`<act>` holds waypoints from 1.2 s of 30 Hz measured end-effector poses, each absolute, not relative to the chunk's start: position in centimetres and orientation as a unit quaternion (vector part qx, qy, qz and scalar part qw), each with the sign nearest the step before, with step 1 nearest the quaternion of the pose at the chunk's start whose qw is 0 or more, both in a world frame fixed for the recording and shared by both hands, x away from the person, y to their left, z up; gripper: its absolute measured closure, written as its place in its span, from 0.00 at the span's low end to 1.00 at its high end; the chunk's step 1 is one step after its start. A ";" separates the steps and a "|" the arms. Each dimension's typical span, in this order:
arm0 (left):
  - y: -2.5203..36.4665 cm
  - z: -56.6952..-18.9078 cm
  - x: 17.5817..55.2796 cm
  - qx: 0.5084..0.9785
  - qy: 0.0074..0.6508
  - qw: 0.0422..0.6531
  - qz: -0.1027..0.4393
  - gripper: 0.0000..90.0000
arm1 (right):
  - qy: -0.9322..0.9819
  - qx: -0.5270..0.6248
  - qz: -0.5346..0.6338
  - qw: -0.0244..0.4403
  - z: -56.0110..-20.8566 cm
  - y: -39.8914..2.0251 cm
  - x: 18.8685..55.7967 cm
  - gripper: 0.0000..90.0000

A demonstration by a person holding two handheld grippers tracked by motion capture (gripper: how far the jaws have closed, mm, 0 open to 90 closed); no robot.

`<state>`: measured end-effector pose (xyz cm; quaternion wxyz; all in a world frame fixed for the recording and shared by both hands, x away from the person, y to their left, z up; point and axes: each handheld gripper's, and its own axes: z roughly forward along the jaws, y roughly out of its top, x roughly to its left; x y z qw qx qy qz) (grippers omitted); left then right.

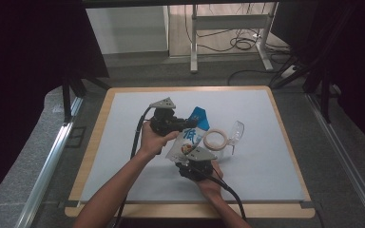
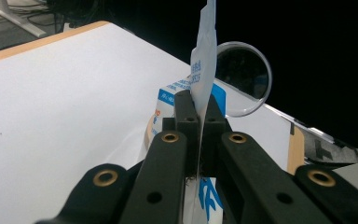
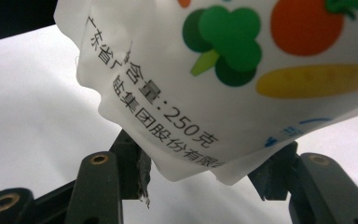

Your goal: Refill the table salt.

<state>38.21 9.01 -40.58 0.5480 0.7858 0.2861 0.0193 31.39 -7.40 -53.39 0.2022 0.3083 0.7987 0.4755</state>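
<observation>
Near the worktop [image 1: 123, 142] centre, a white-and-blue pouch [image 1: 188, 137] stands raised. Left hand-held gripper [image 2: 197, 109] pinches its edge, jaws pressed together. Right hand-held gripper [image 3: 205, 175], approx. half spread, flanks the pouch's lower corner; contact seems likely. Beside the pouch: ring [image 1: 216, 139], clear lid [image 1: 236, 132].

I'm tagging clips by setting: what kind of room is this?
Probably a lab or recording workspace, not a home: a bare work table edged by metal rails, a desk frame with loose cables behind, dark curtains at both sides.
</observation>
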 end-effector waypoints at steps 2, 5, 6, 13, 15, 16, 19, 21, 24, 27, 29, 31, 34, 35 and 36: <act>8.9 -40.7 38.4 0.787 0.287 0.546 0.020 1.00 | 0.798 0.313 0.476 0.198 -53.4 -7.5 31.3 0.52; 8.9 -40.7 38.8 0.789 0.287 0.542 0.017 1.00 | 0.797 0.314 0.478 0.192 -53.4 -7.6 31.3 0.52; 8.9 -40.8 38.8 0.790 0.286 0.541 0.017 1.00 | 0.797 0.314 0.480 0.190 -53.4 -7.6 31.3 0.53; 8.5 -40.7 39.1 0.798 0.276 0.536 0.022 1.00 | 0.796 0.315 0.484 0.181 -53.4 -8.0 31.3 0.53; 8.4 -40.7 39.1 0.800 0.274 0.534 0.025 1.00 | 0.795 0.315 0.487 0.176 -53.4 -8.1 31.3 0.53; 8.4 -40.7 39.1 0.800 0.273 0.533 0.024 1.00 | 0.795 0.316 0.488 0.174 -53.4 -8.2 31.3 0.53; 8.2 -40.8 39.3 0.801 0.272 0.533 0.024 1.00 | 0.793 0.318 0.490 0.170 -53.4 -8.3 31.3 0.53; 8.1 -40.8 39.4 0.802 0.270 0.532 0.023 1.00 | 0.793 0.319 0.491 0.170 -53.3 -8.5 31.2 0.53; 7.8 -40.9 39.6 0.804 0.268 0.530 0.020 1.00 | 0.791 0.321 0.492 0.168 -53.4 -8.6 31.2 0.53; 7.5 -41.0 39.9 0.807 0.267 0.526 0.019 1.00 | 0.790 0.325 0.493 0.165 -53.4 -8.8 31.2 0.53; 7.3 -41.1 40.0 0.808 0.267 0.524 0.018 1.00 | 0.788 0.330 0.494 0.161 -53.4 -8.8 31.1 0.53; 7.2 -41.2 40.2 0.809 0.267 0.524 0.014 1.00 | 0.787 0.335 0.495 0.155 -53.3 -8.8 30.9 0.53; 6.9 -41.3 40.5 0.811 0.267 0.521 0.010 1.00 | 0.785 0.339 0.495 0.157 -53.0 -8.6 30.7 0.53; 6.8 -41.4 40.5 0.812 0.267 0.519 0.010 1.00 | 0.785 0.339 0.495 0.157 -52.9 -8.5 30.6 0.53; 6.7 -41.4 40.5 0.812 0.266 0.519 0.010 1.00 | 0.786 0.335 0.494 0.161 -52.9 -8.4 30.6 0.53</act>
